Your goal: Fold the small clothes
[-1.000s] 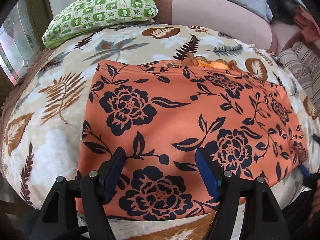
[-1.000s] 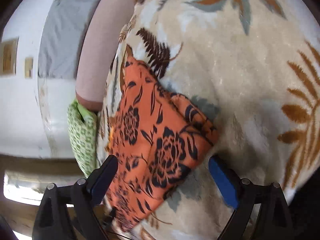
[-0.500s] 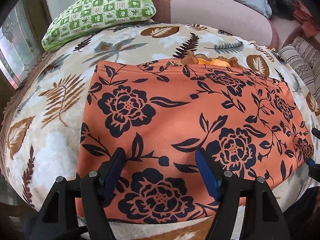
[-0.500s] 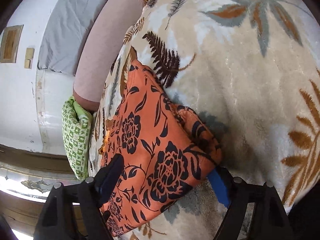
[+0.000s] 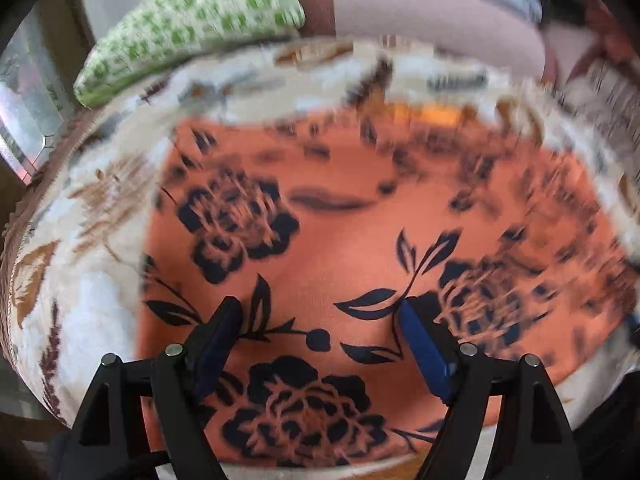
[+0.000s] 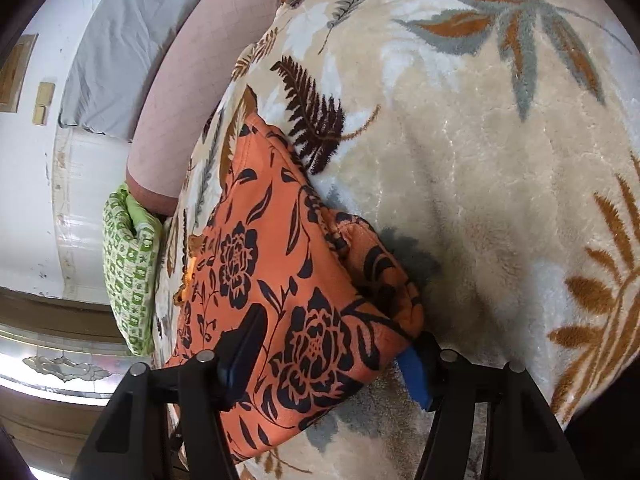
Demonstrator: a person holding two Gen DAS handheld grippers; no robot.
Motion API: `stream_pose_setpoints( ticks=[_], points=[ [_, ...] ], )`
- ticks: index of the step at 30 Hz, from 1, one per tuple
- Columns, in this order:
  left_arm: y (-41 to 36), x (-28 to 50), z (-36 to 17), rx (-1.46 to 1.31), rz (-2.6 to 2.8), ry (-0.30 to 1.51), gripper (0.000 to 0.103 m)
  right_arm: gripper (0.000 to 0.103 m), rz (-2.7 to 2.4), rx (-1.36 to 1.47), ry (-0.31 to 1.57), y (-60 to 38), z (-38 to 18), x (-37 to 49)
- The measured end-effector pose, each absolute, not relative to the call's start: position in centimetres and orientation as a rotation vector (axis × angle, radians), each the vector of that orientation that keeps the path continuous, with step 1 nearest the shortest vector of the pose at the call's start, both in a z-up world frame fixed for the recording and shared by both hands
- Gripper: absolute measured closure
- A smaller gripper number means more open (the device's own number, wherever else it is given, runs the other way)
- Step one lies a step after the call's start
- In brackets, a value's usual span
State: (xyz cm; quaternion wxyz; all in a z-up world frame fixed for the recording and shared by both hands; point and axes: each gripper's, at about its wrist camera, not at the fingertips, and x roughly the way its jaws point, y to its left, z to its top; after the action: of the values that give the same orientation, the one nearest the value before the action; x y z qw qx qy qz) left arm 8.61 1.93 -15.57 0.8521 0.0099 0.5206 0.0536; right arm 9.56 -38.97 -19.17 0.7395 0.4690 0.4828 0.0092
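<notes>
An orange garment with dark floral print (image 5: 340,240) lies flat on a leaf-patterned blanket (image 5: 80,280). My left gripper (image 5: 320,320) is open, low over the garment's near edge, with cloth between its blue-padded fingers (image 5: 420,344). The left wrist view is blurred. In the right wrist view the same garment (image 6: 280,280) shows from its side, with its near corner bunched. My right gripper (image 6: 332,348) is open around that corner, one finger over the cloth and the other finger (image 6: 416,368) at the cloth's edge on the blanket (image 6: 480,200).
A green checked pillow (image 5: 192,28) lies at the far left of the bed, also in the right wrist view (image 6: 128,272). A pink bolster (image 5: 420,12) and grey bedding (image 6: 120,48) lie behind. A window (image 5: 24,112) is at the left.
My right gripper has moved in onto the garment's corner, which now sits between its fingers. My left gripper has moved forward and down a little over the near edge; its view is now blurred.
</notes>
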Motion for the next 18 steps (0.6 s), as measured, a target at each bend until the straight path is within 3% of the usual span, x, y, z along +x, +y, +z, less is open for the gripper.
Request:
stream_pose_setpoints(
  ticks=[2,3,4,5,11,15,18],
  points=[
    [1.7,8.5,-15.6,0.055,0.121,1.072,0.012,0.031,0.021,1.006,1.072,-38.7,-19.0,10.0],
    [2.1,8.5,-15.1,0.025,0.112,1.078,0.013,0.036,0.026,0.984,1.081,-38.5,-18.9,10.3],
    [2.6,8.2,-14.4,-0.019,0.097,1.077,0.013,0.078,0.036,0.962,1.092,-38.3,-18.7,10.6],
    [3.2,7.9,-13.8,-0.043,0.093,1.065,0.013,0.095,0.049,0.954,1.104,-38.2,-18.6,10.8],
    [10.4,2.4,-8.8,-0.240,0.172,0.903,0.013,0.095,0.136,0.642,0.965,-32.0,-9.4,11.8],
    [16.2,-1.7,-6.1,-0.356,0.282,0.800,0.013,0.095,0.307,0.405,0.856,-21.7,-2.8,11.9],
    [20.7,-4.9,-4.8,-0.397,0.381,0.733,0.013,0.095,0.456,0.244,0.822,-12.4,-1.2,10.4]
  ],
)
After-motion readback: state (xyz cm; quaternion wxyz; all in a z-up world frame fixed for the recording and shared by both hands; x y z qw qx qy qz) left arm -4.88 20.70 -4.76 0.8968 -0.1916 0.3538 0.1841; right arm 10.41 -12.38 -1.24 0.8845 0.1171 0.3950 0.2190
